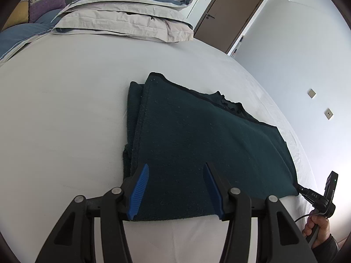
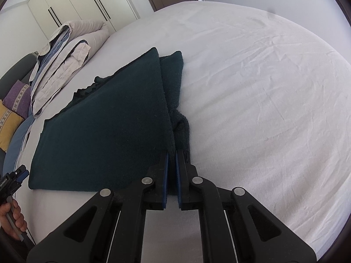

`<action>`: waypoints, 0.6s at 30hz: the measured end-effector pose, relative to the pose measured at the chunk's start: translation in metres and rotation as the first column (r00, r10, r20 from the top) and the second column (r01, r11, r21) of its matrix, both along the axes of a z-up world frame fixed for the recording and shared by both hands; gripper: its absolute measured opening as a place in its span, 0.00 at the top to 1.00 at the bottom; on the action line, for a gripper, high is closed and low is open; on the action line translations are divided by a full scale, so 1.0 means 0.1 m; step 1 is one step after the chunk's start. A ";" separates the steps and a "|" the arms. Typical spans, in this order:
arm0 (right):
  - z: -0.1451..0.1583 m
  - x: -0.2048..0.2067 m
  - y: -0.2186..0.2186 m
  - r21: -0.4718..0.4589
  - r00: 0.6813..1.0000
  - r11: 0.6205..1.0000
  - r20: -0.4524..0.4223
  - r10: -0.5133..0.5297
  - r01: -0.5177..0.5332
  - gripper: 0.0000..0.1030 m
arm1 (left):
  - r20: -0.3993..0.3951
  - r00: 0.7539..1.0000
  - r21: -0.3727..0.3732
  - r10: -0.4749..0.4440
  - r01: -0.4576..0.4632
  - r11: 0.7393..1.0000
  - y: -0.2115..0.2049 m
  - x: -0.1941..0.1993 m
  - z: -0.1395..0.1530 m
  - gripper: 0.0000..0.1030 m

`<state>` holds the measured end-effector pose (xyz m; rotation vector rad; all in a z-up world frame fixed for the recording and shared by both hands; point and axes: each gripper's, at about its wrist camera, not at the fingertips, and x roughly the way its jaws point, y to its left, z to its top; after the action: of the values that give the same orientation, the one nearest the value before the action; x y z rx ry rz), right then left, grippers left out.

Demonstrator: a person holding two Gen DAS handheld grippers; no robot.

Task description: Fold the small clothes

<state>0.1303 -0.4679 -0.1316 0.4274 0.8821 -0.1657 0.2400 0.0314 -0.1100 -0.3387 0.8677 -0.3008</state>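
Dark green sweater (image 1: 197, 135) is already folded into a neat rectangle mid bed (image 1: 65, 109), pillows at 11 o'clock. Left hand-held gripper (image 1: 175, 188) hangs released over the near edge; right hand-held gripper (image 2: 172, 160) is clenched on the 3 o'clock corner. Prob one more fold left, imo.

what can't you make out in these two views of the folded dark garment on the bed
- Garment type: folded, only the top layer shows in both views.
- Its near edge: in the left wrist view the left claw covers part of it.
- What the right claw pinches: its fingers cover the corner in the right wrist view.
- Bedding pile: its top is cut off by the left wrist view's edge.
- Hand: mostly outside the right wrist view.
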 end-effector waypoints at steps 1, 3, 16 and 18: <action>0.00 0.00 0.00 -0.003 1.000 1.000 -0.002 0.001 -0.001 0.95 | 0.000 1.000 -0.001 -0.001 0.001 1.000 -0.01 0.01 0.00 0.47; -0.01 0.00 0.00 -0.008 1.000 1.000 -0.004 0.004 -0.004 0.95 | -0.001 1.000 0.000 -0.005 0.005 1.000 -0.03 0.02 0.00 0.47; 0.81 0.14 0.24 0.010 0.986 0.999 0.163 0.033 -0.035 0.57 | 0.094 0.993 0.094 -0.076 0.067 0.993 -0.45 0.48 0.29 0.43; 0.83 0.41 0.48 0.075 0.977 0.989 0.182 0.114 -0.129 0.57 | 0.122 0.989 0.116 -0.083 0.069 0.991 -0.57 0.64 0.35 0.43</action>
<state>0.1710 -0.4201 -0.0491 0.4597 0.7392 0.0236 0.3044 -0.0260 -0.0747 -0.1805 0.7697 -0.3396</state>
